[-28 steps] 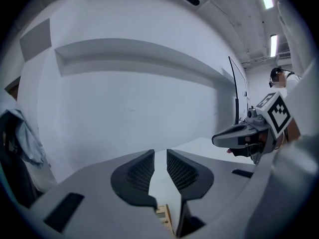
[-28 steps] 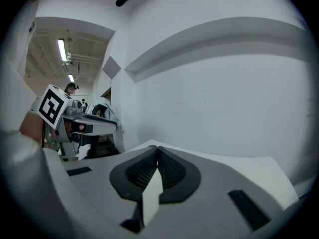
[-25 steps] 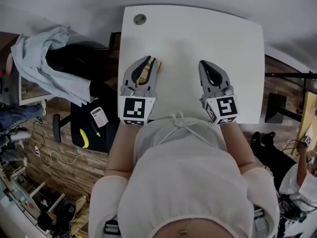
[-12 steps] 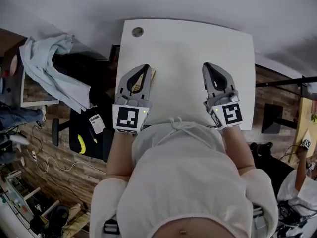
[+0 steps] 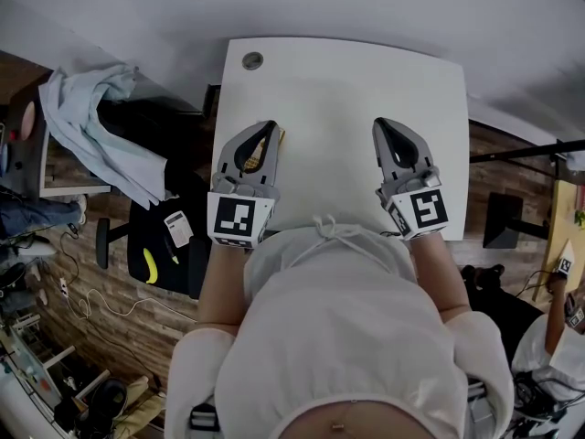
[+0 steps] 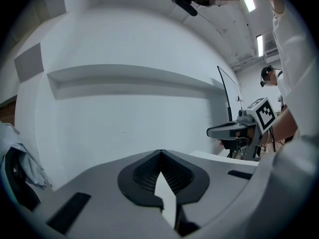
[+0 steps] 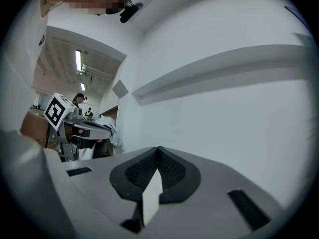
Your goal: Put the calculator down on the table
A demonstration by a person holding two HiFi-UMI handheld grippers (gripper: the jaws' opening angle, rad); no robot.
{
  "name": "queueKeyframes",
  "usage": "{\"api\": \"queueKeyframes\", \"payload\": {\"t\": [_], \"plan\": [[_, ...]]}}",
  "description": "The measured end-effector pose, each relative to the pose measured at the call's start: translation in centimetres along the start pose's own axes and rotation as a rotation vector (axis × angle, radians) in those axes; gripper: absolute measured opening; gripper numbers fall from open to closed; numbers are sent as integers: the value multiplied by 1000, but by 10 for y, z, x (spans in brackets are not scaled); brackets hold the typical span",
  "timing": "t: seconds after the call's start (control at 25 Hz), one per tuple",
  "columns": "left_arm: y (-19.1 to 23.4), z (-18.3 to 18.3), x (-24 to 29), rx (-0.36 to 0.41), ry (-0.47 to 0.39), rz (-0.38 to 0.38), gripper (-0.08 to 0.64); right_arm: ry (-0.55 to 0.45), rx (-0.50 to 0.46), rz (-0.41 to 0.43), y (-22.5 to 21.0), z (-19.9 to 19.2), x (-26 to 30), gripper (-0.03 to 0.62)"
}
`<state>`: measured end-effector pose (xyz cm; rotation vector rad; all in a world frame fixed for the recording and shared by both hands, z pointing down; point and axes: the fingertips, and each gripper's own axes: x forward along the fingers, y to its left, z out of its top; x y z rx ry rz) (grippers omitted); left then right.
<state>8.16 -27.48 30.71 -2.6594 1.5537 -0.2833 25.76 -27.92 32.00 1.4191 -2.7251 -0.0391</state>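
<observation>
The calculator, tan with dark keys, lies flat on the white table near its left edge. Most of it is hidden under my left gripper, which hovers above it with its jaws shut and empty. Only a patch shows through the gripper's gap, and a sliver at its right side. My right gripper hangs over the right half of the table, also shut with nothing in it. In the left gripper view the left gripper faces a bare white wall. In the right gripper view the right gripper faces the same wall.
A round cable hole sits in the table's far left corner. Left of the table stands a black chair with a pale blue cloth draped nearby. Cables lie on the wooden floor. Another person is at the lower right.
Both grippers have lifted off the table toward the camera. The left one's jaws have closed empty. The calculator stays on the table, now more hidden beneath that gripper.
</observation>
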Motion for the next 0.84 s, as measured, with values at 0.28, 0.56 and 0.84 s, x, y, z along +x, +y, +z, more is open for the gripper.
{"api": "queueKeyframes", "payload": {"t": [0.28, 0.56, 0.84], "plan": [[-2, 1, 5, -23, 9, 1, 18, 17, -4, -31, -7, -4, -3, 2], [-4, -1, 9, -30, 15, 4, 18, 16, -8, -39, -12, -5, -9, 2], [-2, 0, 11, -72, 24, 24, 18, 27, 4, -51, -14, -5, -9, 2]]}}
